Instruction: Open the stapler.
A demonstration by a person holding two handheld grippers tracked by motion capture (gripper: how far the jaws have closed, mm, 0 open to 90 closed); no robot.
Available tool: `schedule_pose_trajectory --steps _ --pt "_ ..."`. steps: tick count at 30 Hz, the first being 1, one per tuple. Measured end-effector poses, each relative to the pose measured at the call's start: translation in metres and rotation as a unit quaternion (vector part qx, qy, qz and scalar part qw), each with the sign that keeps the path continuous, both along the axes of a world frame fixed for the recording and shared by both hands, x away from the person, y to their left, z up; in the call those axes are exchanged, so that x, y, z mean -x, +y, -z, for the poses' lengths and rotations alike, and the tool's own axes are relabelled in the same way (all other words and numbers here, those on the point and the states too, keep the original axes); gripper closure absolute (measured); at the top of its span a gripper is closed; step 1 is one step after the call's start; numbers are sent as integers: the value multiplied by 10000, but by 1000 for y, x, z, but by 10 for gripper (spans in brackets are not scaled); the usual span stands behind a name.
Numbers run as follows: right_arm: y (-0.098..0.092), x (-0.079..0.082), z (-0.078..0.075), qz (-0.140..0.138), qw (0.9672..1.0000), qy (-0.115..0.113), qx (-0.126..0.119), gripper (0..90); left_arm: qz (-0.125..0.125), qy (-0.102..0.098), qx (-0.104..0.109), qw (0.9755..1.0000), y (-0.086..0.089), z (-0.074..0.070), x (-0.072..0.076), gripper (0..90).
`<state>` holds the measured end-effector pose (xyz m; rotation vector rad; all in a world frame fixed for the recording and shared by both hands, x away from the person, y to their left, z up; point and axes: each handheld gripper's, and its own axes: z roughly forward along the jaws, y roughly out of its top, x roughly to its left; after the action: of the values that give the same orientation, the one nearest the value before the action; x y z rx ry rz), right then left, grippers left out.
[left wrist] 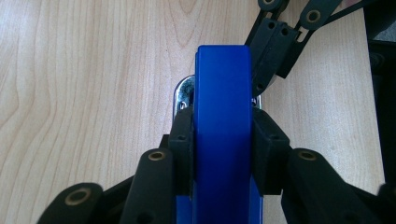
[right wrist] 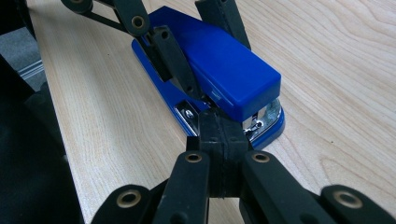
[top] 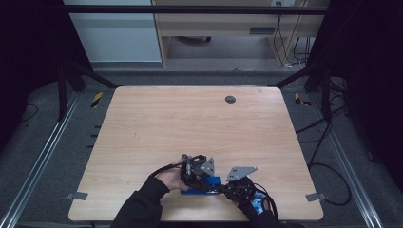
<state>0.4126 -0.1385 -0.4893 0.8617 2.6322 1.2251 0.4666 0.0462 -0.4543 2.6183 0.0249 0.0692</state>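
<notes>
A blue stapler (top: 203, 185) lies flat on the wooden table (top: 190, 123), near its front edge. My left gripper (top: 196, 175) is shut on it, one pad pressed to each long side (left wrist: 223, 126). The stapler's blue top (left wrist: 222, 74) runs straight away between those jaws. My right gripper (top: 229, 186) comes in from the right with its jaws shut together and nothing between them. Its tip (right wrist: 219, 123) rests at the stapler's front mouth, by the shiny metal part under the blue lid (right wrist: 229, 65). The left gripper's fingers (right wrist: 175, 65) clamp the stapler farther back.
A round grey grommet (top: 230, 99) sits at the table's far middle. The table's front edge (right wrist: 51, 107) runs close beside the stapler. Black frame legs and cables (top: 328, 142) lie on the floor around the table, with a cabinet behind.
</notes>
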Motion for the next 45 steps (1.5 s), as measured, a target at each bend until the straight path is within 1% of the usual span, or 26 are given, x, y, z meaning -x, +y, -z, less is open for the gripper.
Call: schedule_pose_trajectory --steps 5,6,9,10,14,16,18,20,21,22,24,26,27,30,32,35,38,40,44,45 --pt "0 0 0 -6 10000 -12 9 900 42 9 -276 9996 -6 -4 -1 645" --pt "0 0 0 -13 10000 -15 10 900 85 -13 -300 9995 -7 -4 -2 644" --pt "0 0 0 -9 10000 -11 18 900 98 -28 -401 9991 -8 -5 -3 629" --pt "1 0 0 -9 10000 -6 18 900 95 -55 -410 9991 -9 -5 -3 620" --pt "0 0 -1 -20 10000 -3 23 900 66 -48 -467 9989 -10 -5 -3 581" --pt "0 0 -1 -28 10000 -11 33 900 89 -95 -612 9980 -12 -3 -4 569" --pt "0 0 -1 -24 10000 -6 25 900 110 -82 -571 9983 -13 -2 -3 582" --pt "1 0 0 -24 10000 -12 22 900 142 18 -508 9986 -12 -5 -3 638" --pt "0 0 0 -30 10000 -9 23 900 137 14 -522 9985 -12 -6 -3 648" --pt "0 0 -1 -35 10000 -15 33 900 139 5 -535 9985 -13 -6 -3 649" --pt "0 0 -1 -33 10000 -18 35 900 109 74 -558 9984 -13 -6 -3 652" --pt "0 0 -1 -24 10000 -18 39 900 116 73 -548 9984 -13 -6 -3 653" --pt "0 0 0 -4 10000 -4 10 900 114 25 -454 9989 -11 -6 -3 655" --pt "0 0 0 24 10000 3 7 900 100 17 -351 9993 -9 -5 -2 656" --pt "0 0 0 26 10000 -1 9 900 107 21 -327 9994 -8 -5 -2 656" --pt "1 1 0 23 10000 -80 26 900 88 2 -271 9996 -8 -5 -1 657" --pt "1 1 0 18 10000 -87 26 900 54 46 -211 9998 -6 -4 -1 657" --pt "1 1 0 17 10000 -78 26 900 26 51 -127 9999 -5 -3 -1 658" --pt "1 1 0 17 10000 -80 19 900 15 54 -109 9999 -4 -3 -1 658" --pt "1 1 0 18 10000 -77 16 900 30 39 -69 10000 -4 -3 -1 658"
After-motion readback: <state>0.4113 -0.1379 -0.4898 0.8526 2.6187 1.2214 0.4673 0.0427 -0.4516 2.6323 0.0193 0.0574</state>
